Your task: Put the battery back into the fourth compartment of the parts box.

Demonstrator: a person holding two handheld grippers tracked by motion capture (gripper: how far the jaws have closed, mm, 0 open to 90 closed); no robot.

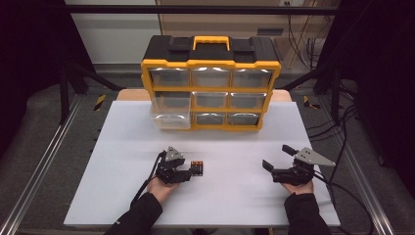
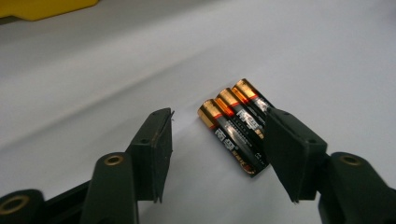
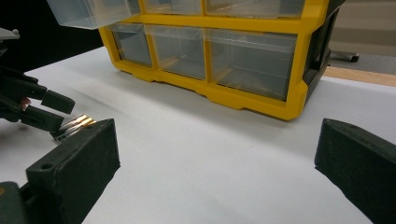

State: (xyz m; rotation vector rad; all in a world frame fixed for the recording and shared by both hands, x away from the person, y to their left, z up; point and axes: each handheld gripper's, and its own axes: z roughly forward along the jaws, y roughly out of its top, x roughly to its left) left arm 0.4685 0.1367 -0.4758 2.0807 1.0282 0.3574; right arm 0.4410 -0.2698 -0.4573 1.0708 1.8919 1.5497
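Three AA batteries with copper and black wrappers lie side by side on the white table top. My left gripper reaches them from the left. In the left gripper view the batteries lie between the jaws of the left gripper. The right-hand jaw overlaps them and the left-hand jaw stands a gap away, so the gripper is open. My right gripper rests at the right, wide open with nothing between its jaws. The right gripper view also shows the batteries and the left gripper at its left.
A yellow and black organizer with clear drawers stands at the back of the table. Its lower-left drawers are pulled out toward me. Cables trail off the table's right side. Metal rails run along both sides.
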